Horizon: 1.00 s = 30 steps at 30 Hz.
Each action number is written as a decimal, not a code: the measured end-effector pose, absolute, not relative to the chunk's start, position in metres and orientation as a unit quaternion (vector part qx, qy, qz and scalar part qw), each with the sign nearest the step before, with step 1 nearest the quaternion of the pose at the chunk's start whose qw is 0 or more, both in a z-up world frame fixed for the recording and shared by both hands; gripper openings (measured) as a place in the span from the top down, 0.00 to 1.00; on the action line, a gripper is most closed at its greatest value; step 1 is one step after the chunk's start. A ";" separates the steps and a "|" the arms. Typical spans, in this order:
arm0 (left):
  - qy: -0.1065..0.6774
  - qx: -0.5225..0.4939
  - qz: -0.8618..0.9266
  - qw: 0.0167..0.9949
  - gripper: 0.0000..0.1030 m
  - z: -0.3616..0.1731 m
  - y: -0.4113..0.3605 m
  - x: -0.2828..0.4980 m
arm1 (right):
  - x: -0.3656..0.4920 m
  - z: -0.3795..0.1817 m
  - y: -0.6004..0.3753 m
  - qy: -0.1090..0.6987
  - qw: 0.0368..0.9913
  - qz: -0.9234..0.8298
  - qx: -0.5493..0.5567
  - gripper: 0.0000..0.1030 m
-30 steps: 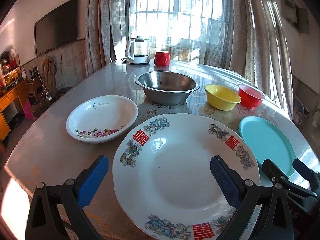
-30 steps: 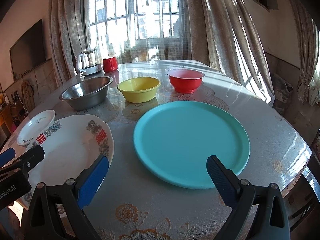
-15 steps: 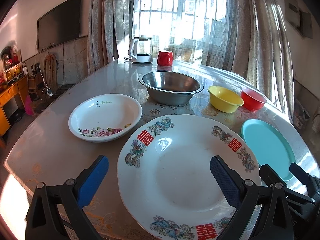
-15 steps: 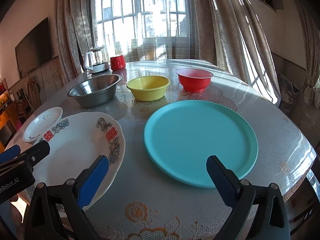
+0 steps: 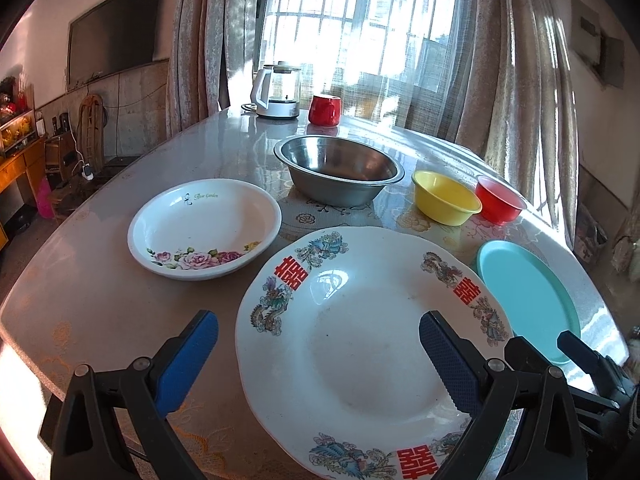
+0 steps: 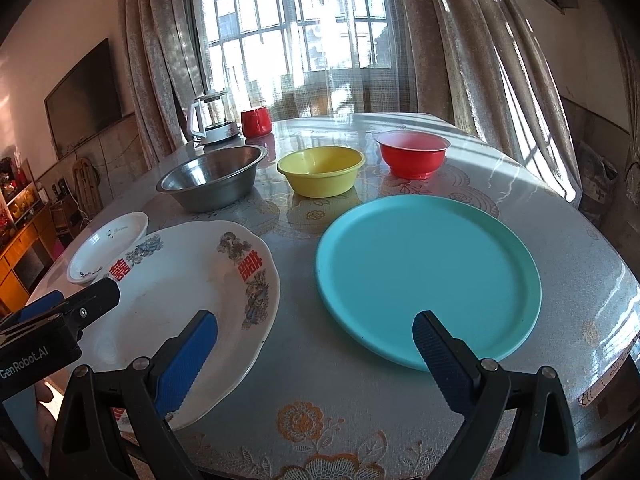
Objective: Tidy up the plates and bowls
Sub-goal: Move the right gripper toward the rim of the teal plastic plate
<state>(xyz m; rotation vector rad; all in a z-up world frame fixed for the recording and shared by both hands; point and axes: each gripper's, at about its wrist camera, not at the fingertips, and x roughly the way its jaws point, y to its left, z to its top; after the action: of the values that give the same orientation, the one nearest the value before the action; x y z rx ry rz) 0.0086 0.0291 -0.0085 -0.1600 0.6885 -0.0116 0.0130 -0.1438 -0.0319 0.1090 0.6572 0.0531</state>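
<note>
Left gripper (image 5: 318, 352) spread wide, empty, above the near half of the large white double-happiness plate (image 5: 360, 340). Right gripper (image 6: 316, 350) likewise wide apart, empty; teal plate (image 6: 428, 276) just ahead, rim under right finger. Beyond: rose bowl (image 5: 204, 228), steel bowl (image 5: 340, 168), yellow bowl (image 6: 322, 170), red bowl (image 6: 412, 152).

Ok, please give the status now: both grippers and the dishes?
Left gripper open, over big white plate. Right gripper open, before teal plate. Nothing stacked yet. Nothing in the way.
</note>
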 end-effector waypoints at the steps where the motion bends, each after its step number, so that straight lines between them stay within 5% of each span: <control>1: 0.340 -0.085 -0.013 0.937 0.11 -0.008 0.033 0.010 | 0.014 -0.033 -0.144 0.326 0.943 0.038 0.061 0.03; 7: 0.362 -0.142 -0.032 0.921 0.39 -0.013 0.063 0.019 | 0.021 -0.040 -0.146 0.349 0.924 0.105 0.115 0.06; 12: 0.377 -0.192 -0.057 0.905 0.46 -0.024 0.083 0.028 | 0.034 -0.047 -0.146 0.368 0.910 0.134 0.134 0.26; 14: 0.380 -0.195 -0.057 0.902 0.57 -0.028 0.088 0.029 | 0.038 -0.049 -0.145 0.373 0.906 0.142 0.138 0.32; 21: 0.395 -0.186 -0.073 0.897 0.63 -0.038 0.088 0.032 | 0.044 -0.057 -0.137 0.381 0.904 0.150 0.121 0.38; 23: 0.403 -0.171 -0.077 0.896 0.74 -0.040 0.083 0.034 | 0.045 -0.057 -0.134 0.382 0.905 0.152 0.111 0.38; 30: 0.401 -0.149 -0.065 0.901 0.68 -0.041 0.081 0.037 | 0.048 -0.057 -0.130 0.381 0.906 0.160 0.093 0.44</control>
<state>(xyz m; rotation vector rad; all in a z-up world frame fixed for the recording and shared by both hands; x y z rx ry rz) 0.0366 0.0806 -0.0407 -0.3084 0.8294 -0.1354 0.0479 -0.1303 -0.0566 0.1915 0.7870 0.3295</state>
